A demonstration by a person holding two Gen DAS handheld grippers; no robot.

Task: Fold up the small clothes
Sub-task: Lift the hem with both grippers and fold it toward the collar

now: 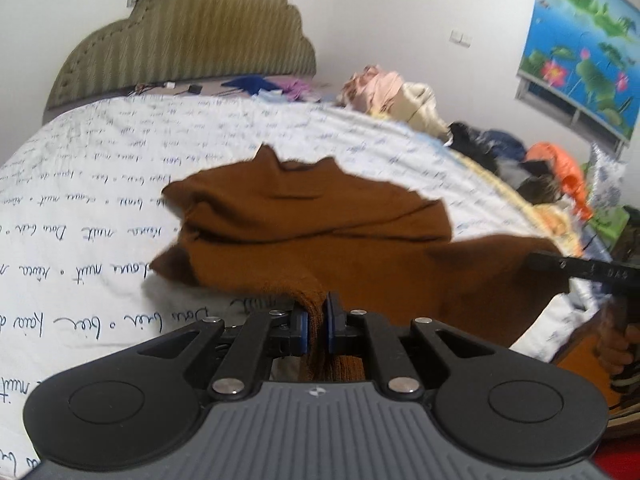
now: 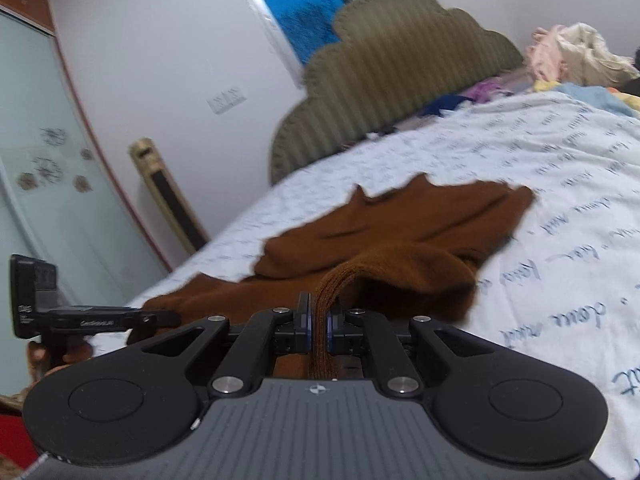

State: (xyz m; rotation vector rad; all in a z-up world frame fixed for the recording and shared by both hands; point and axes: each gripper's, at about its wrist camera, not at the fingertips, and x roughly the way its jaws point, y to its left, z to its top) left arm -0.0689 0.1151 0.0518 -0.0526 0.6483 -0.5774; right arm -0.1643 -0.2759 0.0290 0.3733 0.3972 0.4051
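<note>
A brown knit garment (image 1: 320, 224) lies spread on the white bedsheet with blue handwriting print (image 1: 100, 208). My left gripper (image 1: 318, 326) is shut on the garment's near hem, the cloth pinched between the blue pads. My right gripper (image 2: 318, 322) is shut on another part of the ribbed near hem of the same brown garment (image 2: 400, 236). The right gripper's body (image 1: 584, 270) shows at the right edge of the left wrist view, and the left gripper's body (image 2: 80, 320) shows at the left of the right wrist view.
A padded olive headboard (image 1: 192, 36) stands at the far end of the bed. Piled clothes (image 1: 400, 96) and dark and orange items (image 1: 532, 160) lie along the bed's right side. A glass wardrobe door (image 2: 40, 160) and a tall gold unit (image 2: 168, 196) stand left of the bed.
</note>
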